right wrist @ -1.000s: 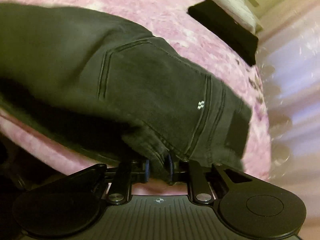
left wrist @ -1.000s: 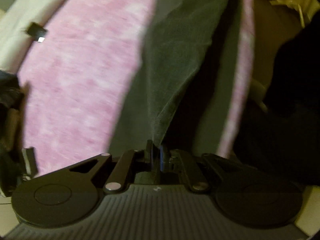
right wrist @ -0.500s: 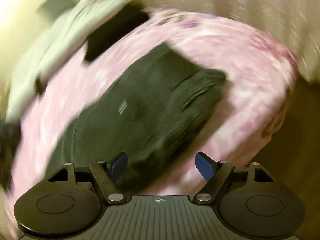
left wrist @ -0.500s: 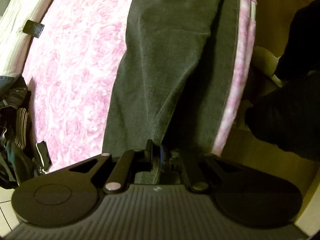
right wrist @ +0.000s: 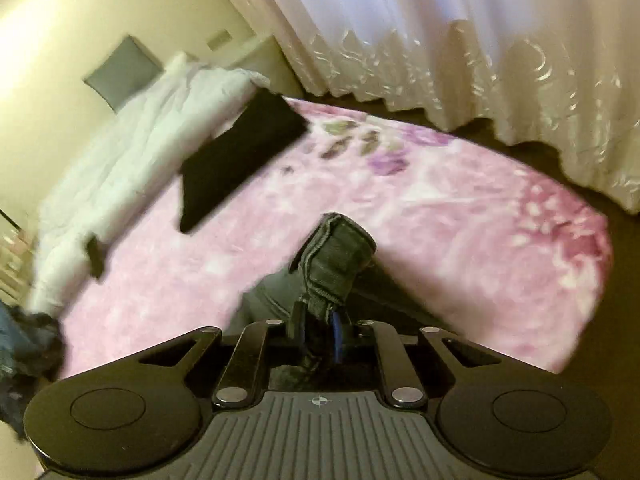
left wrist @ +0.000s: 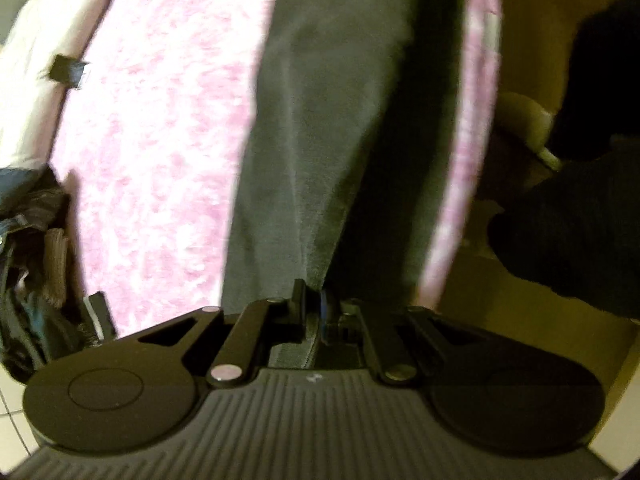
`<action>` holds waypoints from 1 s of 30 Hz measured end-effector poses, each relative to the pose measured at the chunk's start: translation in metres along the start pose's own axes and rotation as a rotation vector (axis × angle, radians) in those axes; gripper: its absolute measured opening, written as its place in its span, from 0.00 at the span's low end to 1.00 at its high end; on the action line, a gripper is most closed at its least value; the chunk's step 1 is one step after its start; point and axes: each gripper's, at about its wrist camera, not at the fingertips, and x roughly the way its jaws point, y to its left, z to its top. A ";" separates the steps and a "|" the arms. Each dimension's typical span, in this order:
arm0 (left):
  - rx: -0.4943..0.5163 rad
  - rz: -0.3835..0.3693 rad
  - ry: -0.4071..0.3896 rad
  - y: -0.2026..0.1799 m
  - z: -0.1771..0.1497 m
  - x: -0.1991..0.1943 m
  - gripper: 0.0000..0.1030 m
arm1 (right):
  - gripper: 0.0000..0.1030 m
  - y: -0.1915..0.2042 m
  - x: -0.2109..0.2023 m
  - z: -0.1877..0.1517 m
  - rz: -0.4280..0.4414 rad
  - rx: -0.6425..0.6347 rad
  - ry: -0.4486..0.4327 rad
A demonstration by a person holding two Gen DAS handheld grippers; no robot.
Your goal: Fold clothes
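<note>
The jeans [left wrist: 320,152] are lying lengthwise along the near edge of the bed, dark grey denim stretching away from the left gripper [left wrist: 313,308]. Its jaws are closing tight on the hem end of the cloth, with a fold of denim pinched between them. In the right wrist view the jeans [right wrist: 336,256] are rising as a bunched, seamed end, apparently the waistband, above the right gripper [right wrist: 318,330], whose jaws are clamping that cloth; the rest of the garment is trailing down onto the bed behind the bunch.

The blanket [right wrist: 420,208] under the jeans is showing pink with a flower pattern, and it is covering the whole bed. On its far side a flat black garment [right wrist: 236,160] is lying well apart from the jeans, partly overlapping a white duvet [right wrist: 140,136] that is running along the wall. A small dark object [left wrist: 68,70] is sitting at the border of the duvet and the blanket; it is too blurred to identify. A heap of dark clothes [left wrist: 32,264] is piling up at the left end of the bed, near the left gripper. Right of the bed edge, the person's dark clothing [left wrist: 580,220] is filling the space beside the jeans. White curtains [right wrist: 460,32] are hanging beyond the far side of the bed, and a grey panel [right wrist: 120,70] is showing on the wall.
</note>
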 end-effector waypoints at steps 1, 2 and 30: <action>0.011 -0.004 0.000 -0.006 0.000 0.003 0.04 | 0.10 -0.010 0.009 -0.006 -0.037 -0.001 0.030; 0.020 -0.006 0.002 -0.012 -0.001 0.006 0.04 | 0.11 -0.023 0.020 -0.015 -0.061 0.030 0.077; -0.635 0.149 -0.121 -0.035 -0.139 -0.008 0.24 | 0.59 0.250 0.048 -0.228 0.475 -0.894 0.210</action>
